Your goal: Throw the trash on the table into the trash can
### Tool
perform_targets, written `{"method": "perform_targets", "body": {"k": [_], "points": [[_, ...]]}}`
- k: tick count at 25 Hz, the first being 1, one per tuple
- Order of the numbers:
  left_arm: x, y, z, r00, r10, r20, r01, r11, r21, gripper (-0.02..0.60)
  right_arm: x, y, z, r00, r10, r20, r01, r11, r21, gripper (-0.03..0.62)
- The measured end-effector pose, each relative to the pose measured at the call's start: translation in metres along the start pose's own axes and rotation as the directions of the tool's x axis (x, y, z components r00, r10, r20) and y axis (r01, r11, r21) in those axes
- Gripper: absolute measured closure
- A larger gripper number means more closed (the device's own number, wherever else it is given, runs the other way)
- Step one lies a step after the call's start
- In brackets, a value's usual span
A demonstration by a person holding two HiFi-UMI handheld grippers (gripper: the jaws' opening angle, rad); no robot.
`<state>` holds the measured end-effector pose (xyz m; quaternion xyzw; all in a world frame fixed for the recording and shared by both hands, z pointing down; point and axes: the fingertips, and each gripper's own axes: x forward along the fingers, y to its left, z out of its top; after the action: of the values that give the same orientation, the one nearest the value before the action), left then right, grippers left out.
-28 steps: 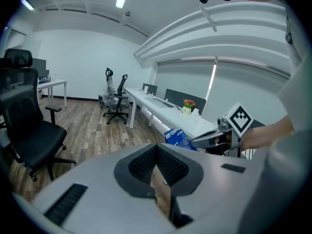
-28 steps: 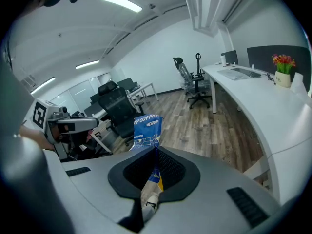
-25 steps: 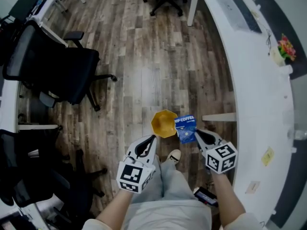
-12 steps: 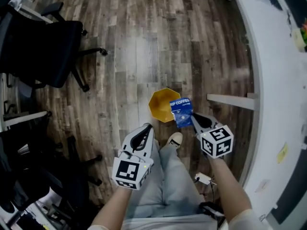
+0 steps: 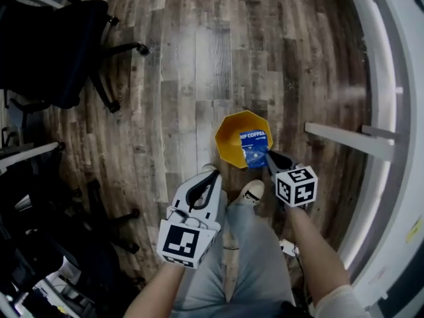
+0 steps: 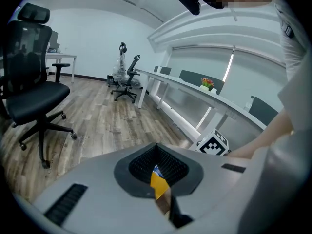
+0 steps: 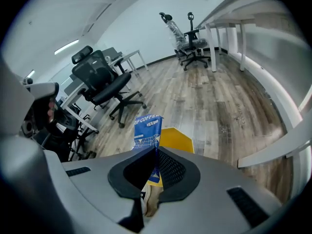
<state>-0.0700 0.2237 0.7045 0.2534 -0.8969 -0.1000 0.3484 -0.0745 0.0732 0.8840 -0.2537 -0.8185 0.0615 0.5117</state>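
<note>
Right gripper [image 5: 269, 156] pinches flat blue packet [image 5: 254, 148] — over octagonal yellow trash can [image 5: 231, 136]

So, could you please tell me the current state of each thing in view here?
right gripper: shut on the coffee packet.
coffee packet: held over the trash can, not yet released.
trash can: upright on the floor, open-topped.
left gripper: shut, empty.

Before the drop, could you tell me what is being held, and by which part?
The right gripper pinches the blue coffee packet by its bottom end; the left gripper holds nothing.
</note>
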Motion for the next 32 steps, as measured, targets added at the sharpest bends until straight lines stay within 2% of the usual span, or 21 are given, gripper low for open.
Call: {"method": "perform_targets", "body": {"k": [9,16,17,18,19,25,32], "points": [[0.039,0.036,-0.045,1.0,0.012,-0.015,-0.012,1.0,-0.005,0.581,0.094,-0.034,-0.046,0.996,-0.041,-0.073,0.04,0.999,-0.008,0.553],[0.052,0.044,-0.062,1.0,0.0,-0.027,0.0,1.0,0.006,0.581,0.121,-0.056,-0.07,0.992,-0.071,-0.1,0.074,0.997,0.019,0.548],[0.052,0.045,-0.063,1.0,-0.001,-0.027,0.001,1.0,0.005,0.581,0.122,-0.056,-0.071,0.992,-0.068,-0.103,0.071,0.997,0.027,0.531],[0.052,0.045,-0.064,1.0,-0.002,-0.028,0.002,1.0,0.005,0.581,0.123,-0.054,-0.072,0.992,-0.061,-0.106,0.065,0.997,0.032,0.475],[0.052,0.046,-0.064,1.0,-0.002,-0.03,0.002,1.0,0.005,0.581,0.124,-0.053,-0.072,0.992,-0.056,-0.109,0.06,0.998,0.03,0.447],[0.048,0.041,-0.055,1.0,-0.006,-0.025,0.007,1.0,0.012,0.581,0.106,-0.048,-0.056,0.993,-0.071,-0.096,0.07,0.997,-0.012,0.445],[0.012,0.009,-0.003,1.0,-0.023,-0.015,0.024,0.999,0.039,0.581,0.025,-0.017,0.002,0.998,-0.044,-0.04,0.042,0.997,-0.065,0.462]]}}
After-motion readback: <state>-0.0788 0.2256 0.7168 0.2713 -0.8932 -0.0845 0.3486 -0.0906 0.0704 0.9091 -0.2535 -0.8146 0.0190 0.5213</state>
